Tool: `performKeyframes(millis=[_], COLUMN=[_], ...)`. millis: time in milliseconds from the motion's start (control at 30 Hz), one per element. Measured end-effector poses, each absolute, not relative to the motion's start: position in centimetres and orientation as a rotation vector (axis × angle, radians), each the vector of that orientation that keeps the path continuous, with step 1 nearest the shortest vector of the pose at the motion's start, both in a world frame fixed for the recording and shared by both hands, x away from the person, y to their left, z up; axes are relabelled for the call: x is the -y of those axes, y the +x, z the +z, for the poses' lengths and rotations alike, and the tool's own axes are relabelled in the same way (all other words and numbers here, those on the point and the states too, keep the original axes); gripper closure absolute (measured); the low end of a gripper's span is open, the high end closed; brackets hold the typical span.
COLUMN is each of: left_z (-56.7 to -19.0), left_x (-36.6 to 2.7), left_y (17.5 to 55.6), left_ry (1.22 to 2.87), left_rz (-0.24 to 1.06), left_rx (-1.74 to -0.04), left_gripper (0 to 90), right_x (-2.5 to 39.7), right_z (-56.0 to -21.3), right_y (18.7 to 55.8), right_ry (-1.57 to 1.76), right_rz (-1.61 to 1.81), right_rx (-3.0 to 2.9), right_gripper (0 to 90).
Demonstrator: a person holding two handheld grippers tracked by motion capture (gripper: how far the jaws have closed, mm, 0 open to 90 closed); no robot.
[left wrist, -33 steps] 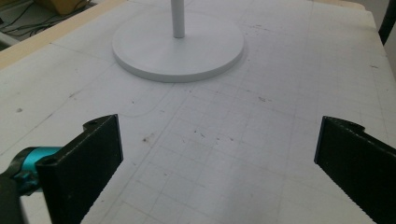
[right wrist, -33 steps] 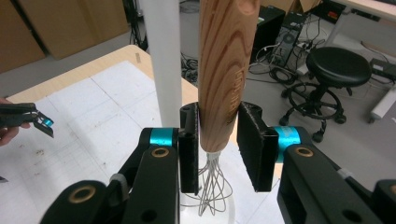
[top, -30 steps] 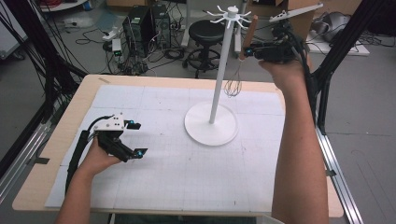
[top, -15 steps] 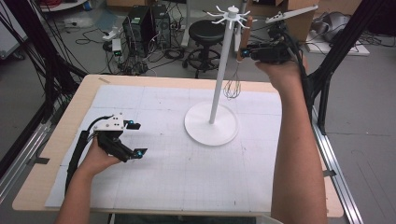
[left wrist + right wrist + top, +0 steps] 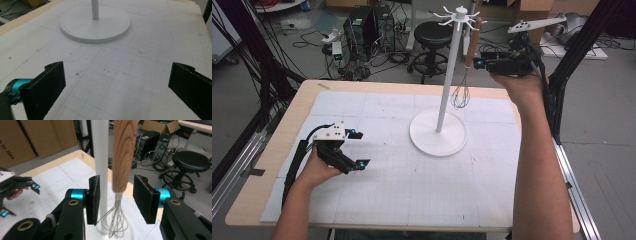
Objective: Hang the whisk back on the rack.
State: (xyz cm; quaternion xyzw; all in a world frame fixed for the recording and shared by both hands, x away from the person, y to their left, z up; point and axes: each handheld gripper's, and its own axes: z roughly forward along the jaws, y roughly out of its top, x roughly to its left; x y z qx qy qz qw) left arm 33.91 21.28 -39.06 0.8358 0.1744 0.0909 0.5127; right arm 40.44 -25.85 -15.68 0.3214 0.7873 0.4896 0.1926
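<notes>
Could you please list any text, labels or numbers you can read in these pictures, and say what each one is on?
"by JAKA": partly cut off at the picture's edge, printed on the cardboard box in the right gripper view.
No other text is readable; the mat carries only grid lines, and the computer towers show no legible label.

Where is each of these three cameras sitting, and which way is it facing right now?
High view: above the person's side, looking forward and down on the table; both forearms, left gripper and right gripper show.
Left gripper view: rides the left gripper low over the table, facing the stand; its open jaws frame bare mat.
Right gripper view: rides the raised right gripper, facing the whisk hanging beside the stand's pole; its open jaws flank the wooden handle.
Shared: the white stand appears in all three; the right gripper view also catches the left gripper.
</notes>
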Motion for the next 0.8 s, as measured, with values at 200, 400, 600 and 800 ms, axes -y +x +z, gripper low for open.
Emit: performKeyframes(millis=[200,400,600,800], left_z=[-39.1,-39.1,-39.0,-39.0], left_x=[-21.2,-21.2,-21.3,-21.2], left_y=[33.9,33.9,33.8,33.8], left_ry=[2.007,2.006,2.002,2.002], left_rz=[0.217,0.214,0.214,0.213], left_rx=[-0.415,-0.411,-0.411,-0.41], left_gripper=[1.6,1.6,1.6,1.7], right_x=[26.2,26.5,26.7,26.7], right_z=[-16.2,-17.2,-18.4,-19.5], right_y=[39.2,38.0,36.9,36.0], right_ry=[0.86,0.808,0.74,0.713], right_rz=[1.409,1.44,1.468,1.498], right_rx=[-2.227,-2.239,-2.263,-2.259], right_gripper=[52.0,45.1,40.4,36.5])
